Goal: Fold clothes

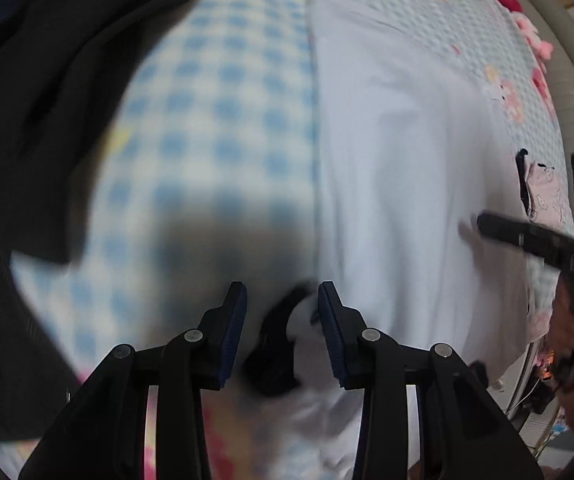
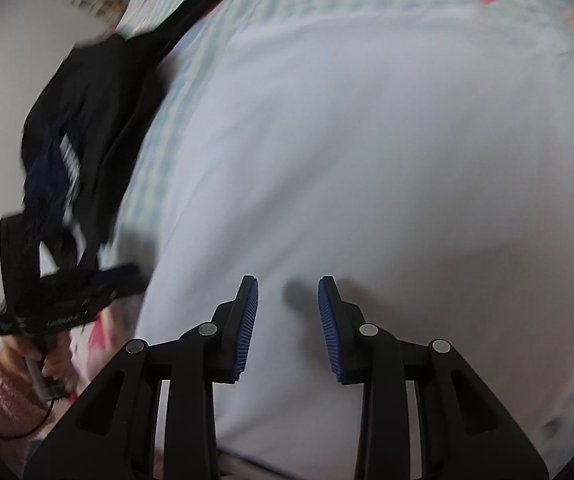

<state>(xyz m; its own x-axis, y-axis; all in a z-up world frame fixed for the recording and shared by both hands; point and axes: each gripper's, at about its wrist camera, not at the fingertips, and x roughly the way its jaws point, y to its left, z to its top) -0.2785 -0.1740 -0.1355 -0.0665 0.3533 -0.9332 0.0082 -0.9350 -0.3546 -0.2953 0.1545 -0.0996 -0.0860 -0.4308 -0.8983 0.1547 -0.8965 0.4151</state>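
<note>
White garment [image 2: 367, 180] spread flat on a blue-checked bedsheet [image 1: 207, 112], filling the middle and right of the bed. Left gripper [image 1: 283, 320] hovering at the garment's near left edge, jaws apart, nothing clamped; a dark blurred shape between them, not identifiable. Right gripper [image 2: 288, 320] low over the white cloth, jaws apart, empty. Black clothing [image 1: 47, 80] heaped far left on the sheet. Pink plush toys [image 1: 527, 28] at far right. No containers visible.
</note>
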